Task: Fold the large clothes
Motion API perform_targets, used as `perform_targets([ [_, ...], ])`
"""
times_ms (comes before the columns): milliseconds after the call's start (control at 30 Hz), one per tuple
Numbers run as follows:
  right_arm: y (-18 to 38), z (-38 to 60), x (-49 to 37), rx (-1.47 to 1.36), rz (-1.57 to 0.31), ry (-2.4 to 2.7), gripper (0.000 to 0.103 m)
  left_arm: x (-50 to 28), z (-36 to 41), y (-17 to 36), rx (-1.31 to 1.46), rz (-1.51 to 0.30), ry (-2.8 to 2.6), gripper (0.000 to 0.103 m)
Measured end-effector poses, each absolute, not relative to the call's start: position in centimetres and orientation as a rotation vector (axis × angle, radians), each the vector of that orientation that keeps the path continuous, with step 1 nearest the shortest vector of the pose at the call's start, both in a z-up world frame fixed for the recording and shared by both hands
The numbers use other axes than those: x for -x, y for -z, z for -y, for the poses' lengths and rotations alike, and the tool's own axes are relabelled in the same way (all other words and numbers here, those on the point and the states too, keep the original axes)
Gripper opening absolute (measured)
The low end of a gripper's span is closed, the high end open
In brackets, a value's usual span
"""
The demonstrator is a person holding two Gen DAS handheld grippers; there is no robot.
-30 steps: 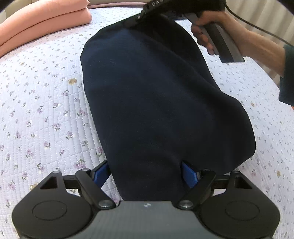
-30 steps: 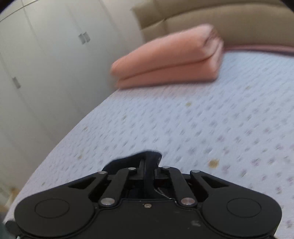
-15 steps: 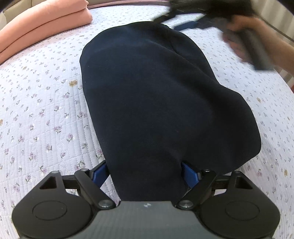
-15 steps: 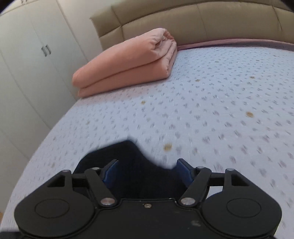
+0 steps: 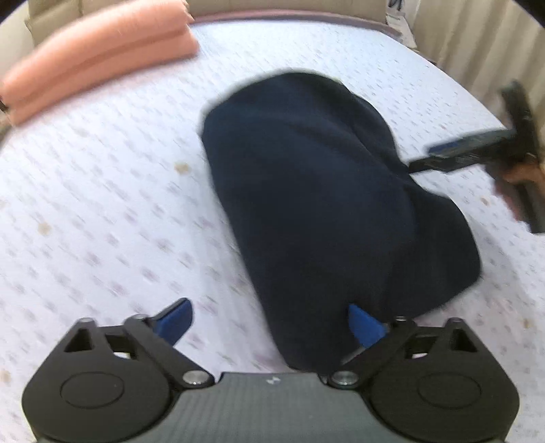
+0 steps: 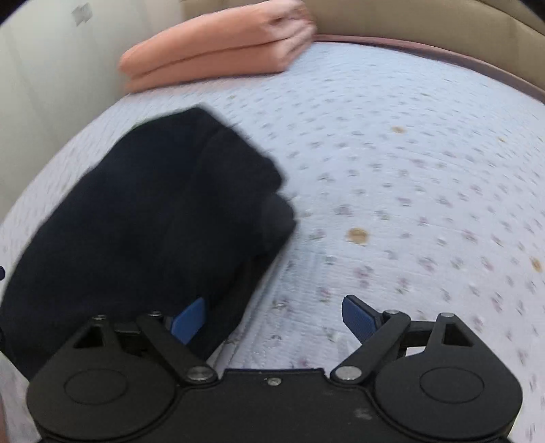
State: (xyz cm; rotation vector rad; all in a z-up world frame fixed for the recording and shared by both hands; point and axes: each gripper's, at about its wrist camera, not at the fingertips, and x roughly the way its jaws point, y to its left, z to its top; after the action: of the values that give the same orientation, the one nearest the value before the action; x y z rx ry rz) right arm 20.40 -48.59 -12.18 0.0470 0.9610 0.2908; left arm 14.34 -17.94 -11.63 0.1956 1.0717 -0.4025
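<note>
A folded dark navy garment (image 5: 327, 211) lay on the floral quilted bedspread (image 5: 102, 211), a thick rounded bundle with layered edges showing on the side seen from the right wrist. The left gripper (image 5: 272, 320) hung over the garment's near end with its jaws opening wide — the right blue pad (image 5: 366, 325) sat over the fabric's edge, the left one over bare bedspread, and neither pressed on the cloth, so it held nothing. The right gripper (image 6: 272, 317) was likewise opening, its jaws spread apart; its left pad (image 6: 189, 318) hovered above the garment's edge and the other above the quilt, with nothing clamped between them. In the left wrist view that same gripper showed blurred at the garment's far right side, carried by a hand (image 5: 521, 175). A folded salmon-pink blanket (image 6: 221, 51) rested at the head of the bed — well apart from the navy bundle — against a beige padded headboard (image 6: 425, 24).
</note>
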Motion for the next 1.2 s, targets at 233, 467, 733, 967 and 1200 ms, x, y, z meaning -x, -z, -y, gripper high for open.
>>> perform_targets([
  [233, 11.8, 49.8, -20.5, -0.468, -0.943, -0.353, 0.103, -20.7, 15.9, 11.7, -0.001, -1.059, 0.333, 0.101],
  [467, 14.4, 48.4, -21.5, -0.488, -1.005, -0.376, 0.103, -23.5, 16.7, 14.0, 0.161, -1.127, 0.357, 0.102],
  [733, 16.3, 48.6, -22.2, -0.553, -1.021, -0.452, 0.103, -25.7, 17.1, 16.9, 0.270, -1.184, 0.393, 0.103],
  [967, 17.2, 47.9, -22.0, -0.517, -0.992, -0.520, 0.103, -27.0, 17.4, 18.9, 0.335, -1.217, 0.431, 0.103],
  [1200, 17.7, 47.4, -22.7, -0.521, -1.006, -0.559, 0.103, -28.2, 17.5, 21.3, 0.421, -1.251, 0.491, 0.103],
])
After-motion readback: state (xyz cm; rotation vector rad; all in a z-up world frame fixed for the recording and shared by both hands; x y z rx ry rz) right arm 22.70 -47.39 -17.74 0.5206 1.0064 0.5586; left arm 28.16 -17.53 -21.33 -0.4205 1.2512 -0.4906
